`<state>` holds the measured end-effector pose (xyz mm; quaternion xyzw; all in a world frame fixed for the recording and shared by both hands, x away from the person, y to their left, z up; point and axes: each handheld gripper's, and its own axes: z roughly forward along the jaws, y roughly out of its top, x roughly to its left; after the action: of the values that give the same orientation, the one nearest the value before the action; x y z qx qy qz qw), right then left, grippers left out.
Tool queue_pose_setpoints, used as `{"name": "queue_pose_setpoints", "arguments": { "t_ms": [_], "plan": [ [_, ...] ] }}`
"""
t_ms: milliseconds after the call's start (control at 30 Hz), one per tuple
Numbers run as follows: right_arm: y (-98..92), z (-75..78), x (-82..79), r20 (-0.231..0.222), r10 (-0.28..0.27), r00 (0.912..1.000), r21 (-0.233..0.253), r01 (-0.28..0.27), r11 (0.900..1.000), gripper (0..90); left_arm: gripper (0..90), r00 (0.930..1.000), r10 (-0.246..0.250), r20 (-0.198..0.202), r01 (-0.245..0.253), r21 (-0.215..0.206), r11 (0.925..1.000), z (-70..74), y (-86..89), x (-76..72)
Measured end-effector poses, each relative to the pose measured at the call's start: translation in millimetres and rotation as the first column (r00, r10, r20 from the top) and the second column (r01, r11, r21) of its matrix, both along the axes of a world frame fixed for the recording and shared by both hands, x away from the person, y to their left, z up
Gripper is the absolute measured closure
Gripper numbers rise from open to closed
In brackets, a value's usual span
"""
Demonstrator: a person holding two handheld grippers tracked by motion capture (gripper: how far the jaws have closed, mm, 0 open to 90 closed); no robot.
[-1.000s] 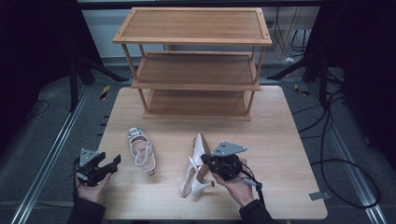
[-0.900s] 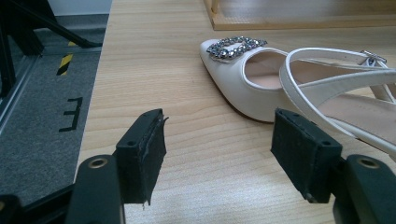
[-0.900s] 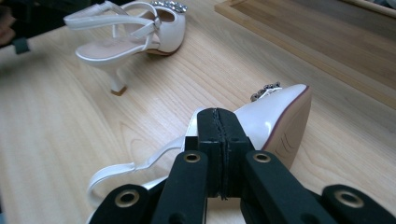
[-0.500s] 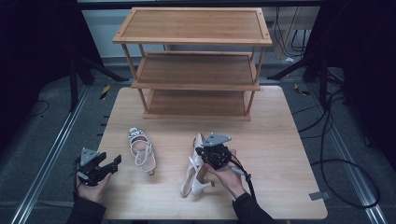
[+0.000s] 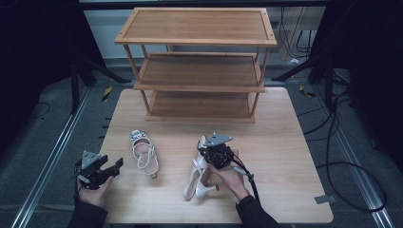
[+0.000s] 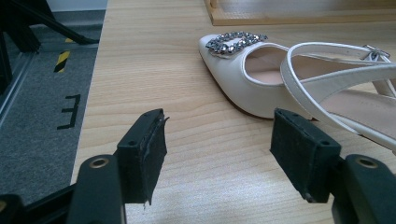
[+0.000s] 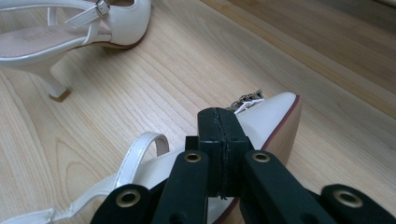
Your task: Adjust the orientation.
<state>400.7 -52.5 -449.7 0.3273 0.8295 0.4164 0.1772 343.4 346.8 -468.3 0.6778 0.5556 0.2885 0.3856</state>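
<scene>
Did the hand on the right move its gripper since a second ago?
Yes. The right gripper has slid left and a bit toward the shelf, along the white shoe it is shut on.

Right gripper (image 5: 212, 153) farther forward, shoe (image 5: 198, 173) tilted.

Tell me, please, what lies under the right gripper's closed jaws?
Under the right gripper lies a white shoe on its side, sole edge showing. The jaws cover whatever part they may pinch.
</scene>
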Motion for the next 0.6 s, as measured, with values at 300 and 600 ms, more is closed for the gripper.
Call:
{"name": "queue_pose_setpoints", "arguments": {
  "t_ms": [300,600],
  "plan": [
    [-19.4,2.3,-6.8,-0.001,-0.01,0.9999,0.036,0.01,0.999,90.0,34.4,1.0,-0.004,0.0,0.004,-0.001,1.0,0.4,0.1,-0.3],
    [-47.1,5.1,-17.3,-0.002,-0.067,0.9977,0.054,0.067,0.996,90.0,34.3,1.0,-0.005,0.002,0.005,-0.001,1.0,0.9,-0.8,-0.7]
  ]
}}
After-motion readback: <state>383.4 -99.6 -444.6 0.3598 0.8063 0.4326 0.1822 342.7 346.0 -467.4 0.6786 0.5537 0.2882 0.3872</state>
